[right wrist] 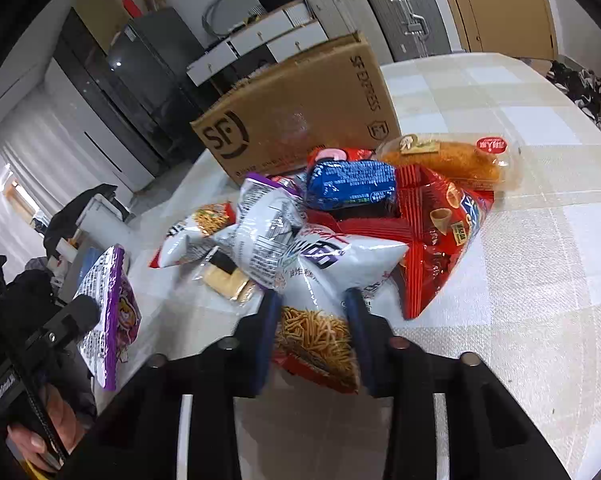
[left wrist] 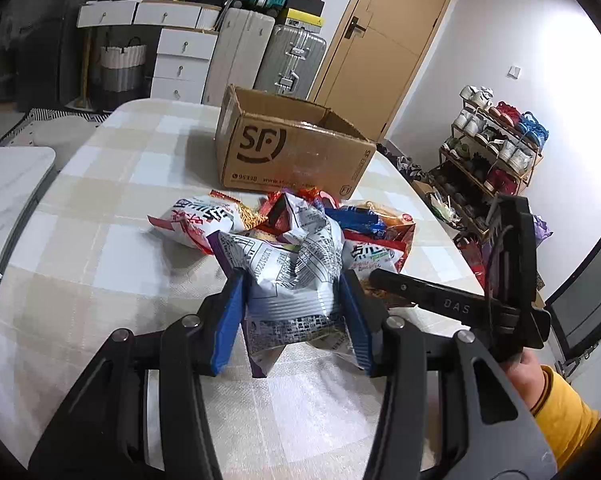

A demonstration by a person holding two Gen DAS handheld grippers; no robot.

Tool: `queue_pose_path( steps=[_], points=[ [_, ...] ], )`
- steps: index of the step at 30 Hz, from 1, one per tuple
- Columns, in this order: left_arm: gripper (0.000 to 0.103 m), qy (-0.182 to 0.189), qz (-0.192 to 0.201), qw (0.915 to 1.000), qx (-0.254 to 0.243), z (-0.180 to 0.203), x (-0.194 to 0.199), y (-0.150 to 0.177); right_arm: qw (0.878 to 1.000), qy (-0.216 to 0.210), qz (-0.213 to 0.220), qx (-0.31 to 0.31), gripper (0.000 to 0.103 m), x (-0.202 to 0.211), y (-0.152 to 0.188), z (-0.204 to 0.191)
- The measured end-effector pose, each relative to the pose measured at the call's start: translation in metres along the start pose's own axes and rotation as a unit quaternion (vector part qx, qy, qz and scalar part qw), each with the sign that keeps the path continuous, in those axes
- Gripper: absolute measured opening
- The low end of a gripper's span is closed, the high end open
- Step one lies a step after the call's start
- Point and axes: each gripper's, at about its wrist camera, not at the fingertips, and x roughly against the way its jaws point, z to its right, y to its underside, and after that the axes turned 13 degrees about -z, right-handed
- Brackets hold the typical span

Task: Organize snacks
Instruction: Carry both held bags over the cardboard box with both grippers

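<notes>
My left gripper (left wrist: 294,312) is shut on a crumpled white and purple snack bag (left wrist: 292,276), held just above the table; the same bag (right wrist: 108,312) shows at the left of the right wrist view. My right gripper (right wrist: 312,320) is shut on the lower end of a white noodle-snack bag (right wrist: 320,280), its blue pads pressing both sides. That bag lies at the near edge of a snack pile: a red cone-snack bag (right wrist: 440,232), a blue packet (right wrist: 348,184), a clear pastry tub (right wrist: 448,160). An open SF cardboard box (left wrist: 292,152) stands behind the pile.
The checked tablecloth (left wrist: 100,240) covers a rounded table. Another white noodle bag (left wrist: 196,220) lies left of the pile. A shoe rack (left wrist: 488,160), suitcases (left wrist: 292,60) and a wooden door (left wrist: 384,36) stand beyond the table. A hand in a yellow sleeve (left wrist: 560,412) is at the right.
</notes>
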Motion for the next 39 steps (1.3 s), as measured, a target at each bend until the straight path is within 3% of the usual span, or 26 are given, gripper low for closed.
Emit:
queue_pose_path(
  steps=[2, 4, 13, 17, 23, 25, 27, 29, 32, 34, 39],
  points=[
    [0.044, -0.003, 0.002, 1.0, 0.0, 0.001, 0.004, 0.0, 1.0, -0.004, 0.005, 0.005, 0.02, 0.006, 0.004, -0.001],
    [0.044, -0.005, 0.003, 1.0, 0.0, 0.002, 0.009, 0.0, 1.0, -0.005, 0.007, 0.01, 0.017, 0.01, 0.007, -0.002],
    [0.044, -0.009, 0.015, 0.9998, -0.006, 0.013, 0.03, 0.006, 1.0, -0.012, 0.004, 0.004, 0.017, 0.013, 0.013, 0.003],
    [0.044, -0.009, 0.015, 0.9998, -0.005, 0.013, 0.032, 0.005, 0.999, -0.023, 0.005, 0.022, 0.006, 0.015, 0.013, -0.001],
    [0.045, -0.009, 0.016, 0.9998, -0.007, 0.015, 0.036, 0.004, 0.999, -0.033, 0.005, 0.023, 0.005, 0.019, 0.016, -0.001],
    [0.045, -0.009, 0.014, 0.9998, -0.007, 0.016, 0.037, 0.004, 1.0, -0.016, 0.014, 0.021, 0.005, 0.023, 0.019, -0.001],
    [0.045, -0.008, 0.014, 0.9998, -0.006, 0.016, 0.038, 0.003, 1.0, -0.013, 0.016, 0.014, 0.014, 0.028, 0.02, 0.002],
    [0.045, -0.006, 0.012, 0.9999, -0.006, 0.016, 0.038, 0.004, 1.0, -0.001, 0.006, -0.003, 0.052, 0.027, 0.02, 0.007],
    [0.045, -0.004, 0.01, 0.9999, -0.006, 0.017, 0.039, 0.005, 0.998, -0.051, 0.008, -0.042, 0.066, 0.029, 0.021, 0.02],
    [0.045, -0.004, 0.006, 1.0, -0.007, 0.017, 0.037, 0.005, 0.997, -0.055, 0.007, -0.054, 0.073, 0.026, 0.016, 0.024],
    [0.045, -0.002, 0.003, 1.0, -0.007, 0.017, 0.037, 0.006, 0.995, -0.061, -0.025, -0.069, 0.074, 0.005, 0.0, 0.026]
  ],
)
